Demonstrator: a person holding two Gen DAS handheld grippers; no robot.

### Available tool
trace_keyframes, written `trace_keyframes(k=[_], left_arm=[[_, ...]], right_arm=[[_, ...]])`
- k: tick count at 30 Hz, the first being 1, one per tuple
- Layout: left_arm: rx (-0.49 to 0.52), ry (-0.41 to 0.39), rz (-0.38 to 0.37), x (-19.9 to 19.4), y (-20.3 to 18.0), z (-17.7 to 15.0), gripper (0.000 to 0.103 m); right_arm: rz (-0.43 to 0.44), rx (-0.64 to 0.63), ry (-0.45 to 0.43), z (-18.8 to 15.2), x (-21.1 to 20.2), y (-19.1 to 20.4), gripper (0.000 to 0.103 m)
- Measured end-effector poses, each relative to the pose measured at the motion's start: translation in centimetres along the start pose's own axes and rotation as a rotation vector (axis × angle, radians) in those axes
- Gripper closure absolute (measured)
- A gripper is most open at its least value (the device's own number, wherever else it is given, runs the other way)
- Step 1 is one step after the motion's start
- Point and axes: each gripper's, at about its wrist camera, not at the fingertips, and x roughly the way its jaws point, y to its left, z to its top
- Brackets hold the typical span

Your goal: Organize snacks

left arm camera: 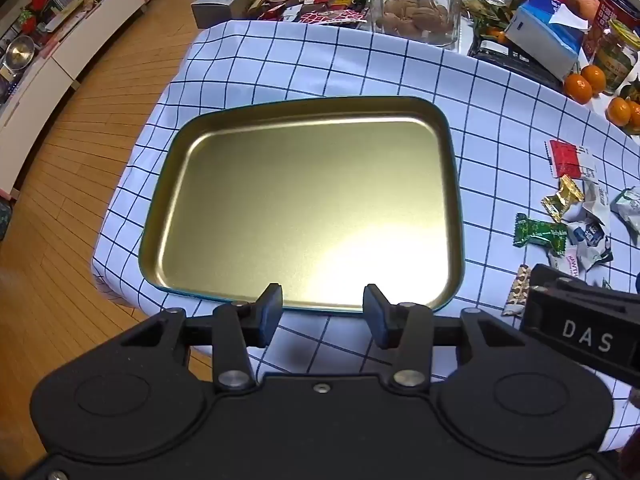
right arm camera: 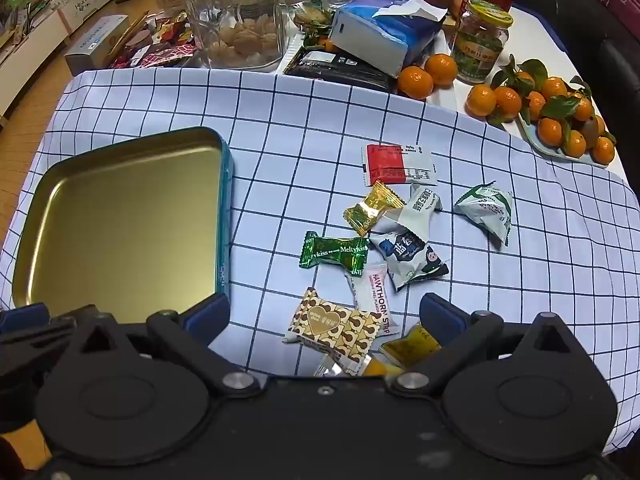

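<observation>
Cloth: I see a white tablecloth with a dark grid [right arm camera: 360, 120] filling the middle of both views.
Tin: my gold-lined tin tray with a teal rim [left arm camera: 454, 168] sits at the centre of the left wrist view and at the left of the right wrist view, lying flat on the cloth with nothing in it.
Left tongs: my left gripper [left arm camera: 323, 312] is at the bottom centre of its view, released, jaws apart above the tray's near rim, nothing between them.
Right tongs: my right gripper [right arm camera: 323, 316] is at the bottom centre of its view, released and spread wide over the nearest sweets, pressing on none.
Snacks: the pile lies right of centre in the right wrist view, just beside the tin, not in it.
Red packet: the red and white sachet [right arm camera: 398, 163] lies farthest up the frame.
Heart wafer: the brown heart-print packet [right arm camera: 334, 326] lies between my right jaws.
Green sweet: the green Meltykiss candy [right arm camera: 335, 254] lies nearest the tin.
Gold sweet: the gold candy [right arm camera: 372, 209] lies just above the green one.
</observation>
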Motion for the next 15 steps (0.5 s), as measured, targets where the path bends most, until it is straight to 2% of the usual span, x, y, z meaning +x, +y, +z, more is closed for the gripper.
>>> trace_keyframes(k=[4,15], left_arm=[[0.008,-0.027,-0.008,-0.27,0.06,-0.4,0.049],[0.006,-0.025,-0.013,-0.52,0.06,-0.18,0.049]], right_arm=[[0.0,-0.002,0.001,-0.02,0.08,0.08,0.0],[-0.007,-0.005,0.0,-0.07,0.16,0.14,0.0]])
